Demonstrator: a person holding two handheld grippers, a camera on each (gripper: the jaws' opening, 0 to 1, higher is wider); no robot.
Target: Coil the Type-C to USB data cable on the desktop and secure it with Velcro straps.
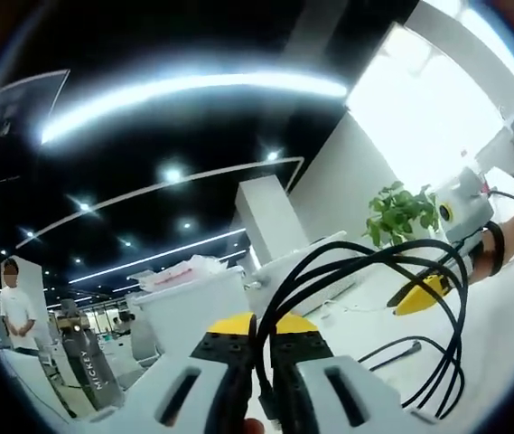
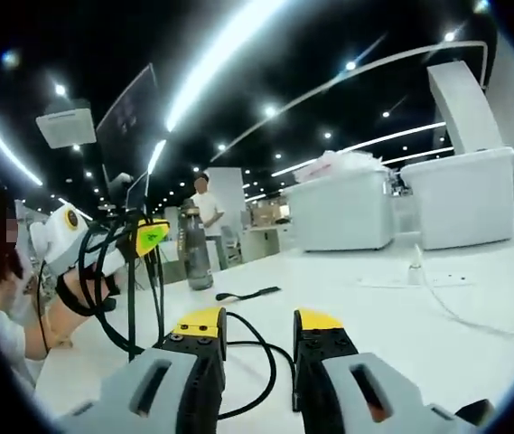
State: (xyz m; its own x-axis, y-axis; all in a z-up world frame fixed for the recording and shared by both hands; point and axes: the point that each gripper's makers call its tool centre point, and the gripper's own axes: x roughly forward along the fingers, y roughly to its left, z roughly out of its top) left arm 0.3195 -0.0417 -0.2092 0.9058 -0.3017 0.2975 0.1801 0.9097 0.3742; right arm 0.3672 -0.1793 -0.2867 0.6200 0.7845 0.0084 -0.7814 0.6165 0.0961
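My left gripper (image 1: 263, 330) is shut on the black data cable (image 1: 365, 249), which fans out to the right in several loose loops above the white desktop (image 1: 509, 344). The right gripper view has that left gripper (image 2: 148, 237) at the left, holding the cable loops (image 2: 103, 271) up in the air. My right gripper (image 2: 261, 327) is open low over the desktop (image 2: 374, 325), and a slack run of cable (image 2: 268, 362) lies between its jaws. A black Velcro strap (image 2: 247, 294) lies flat on the desktop beyond it. The right gripper's yellow tip (image 1: 424, 294) sits by the loops' right side.
Two white storage bins (image 2: 342, 208) (image 2: 469, 199) stand at the back of the desk, with a white cord and plug (image 2: 415, 271) in front. A dark bottle (image 2: 198, 258) stands mid-left. A potted plant (image 1: 401, 212) is behind. A person (image 2: 204, 203) stands far off.
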